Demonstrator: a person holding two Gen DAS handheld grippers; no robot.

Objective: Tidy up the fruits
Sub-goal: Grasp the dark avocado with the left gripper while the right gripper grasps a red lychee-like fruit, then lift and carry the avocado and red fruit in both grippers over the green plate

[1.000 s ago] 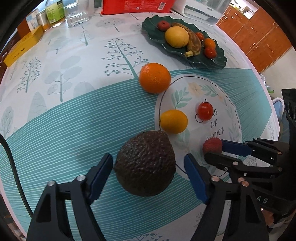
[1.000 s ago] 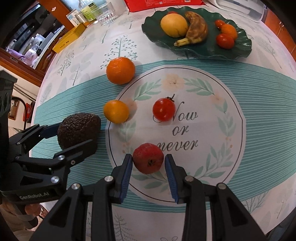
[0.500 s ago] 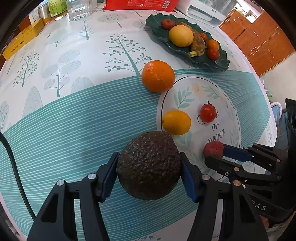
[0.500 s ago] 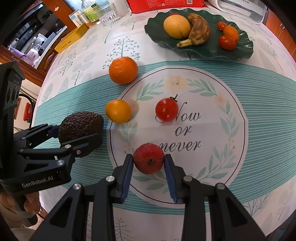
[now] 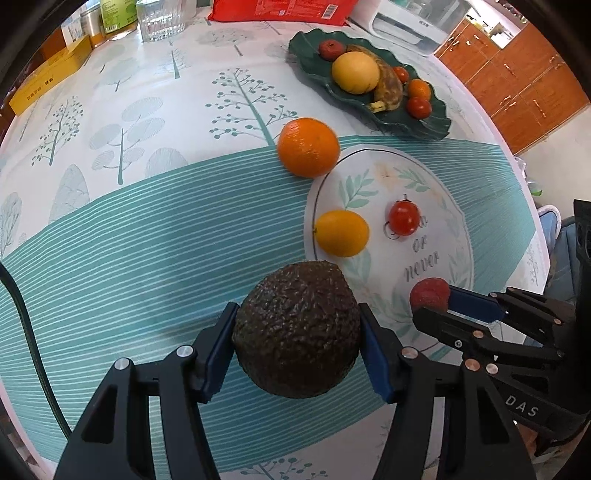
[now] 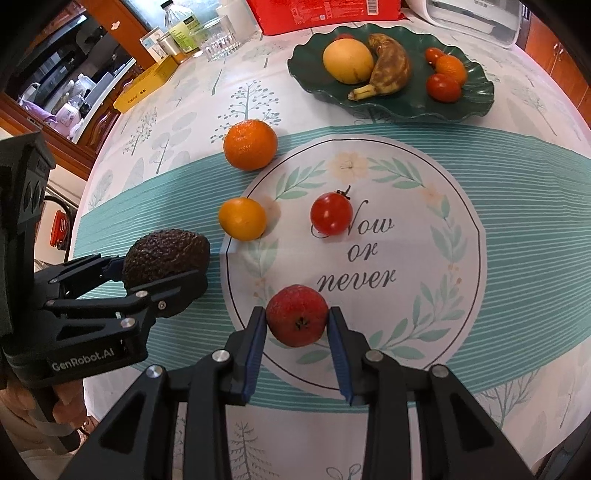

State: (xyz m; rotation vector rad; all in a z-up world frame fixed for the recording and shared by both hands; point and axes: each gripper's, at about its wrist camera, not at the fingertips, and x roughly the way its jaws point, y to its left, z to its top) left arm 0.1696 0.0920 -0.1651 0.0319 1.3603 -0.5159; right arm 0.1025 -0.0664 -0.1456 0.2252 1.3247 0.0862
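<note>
My left gripper [image 5: 297, 349] is shut on a dark rough avocado [image 5: 297, 328], which also shows in the right wrist view [image 6: 166, 254]. My right gripper [image 6: 297, 321] is shut on a small red fruit [image 6: 297, 314], which shows at the right in the left wrist view [image 5: 428, 293]. A large orange [image 6: 250, 144], a small orange [image 6: 242, 218] and a tomato [image 6: 331, 213] lie loose on the tablecloth. A dark green plate [image 6: 476, 103] at the back holds a banana, a yellow fruit and small red and orange fruits.
A red package [image 6: 325, 14], a glass [image 6: 219, 38], bottles and a yellow box [image 6: 144, 90] stand along the table's far edge. A white appliance [image 6: 476, 18] is at the back right. The table edge runs close below both grippers.
My left gripper closed on the avocado and lifted it slightly. My right gripper tightened on the red fruit and stays in place.
</note>
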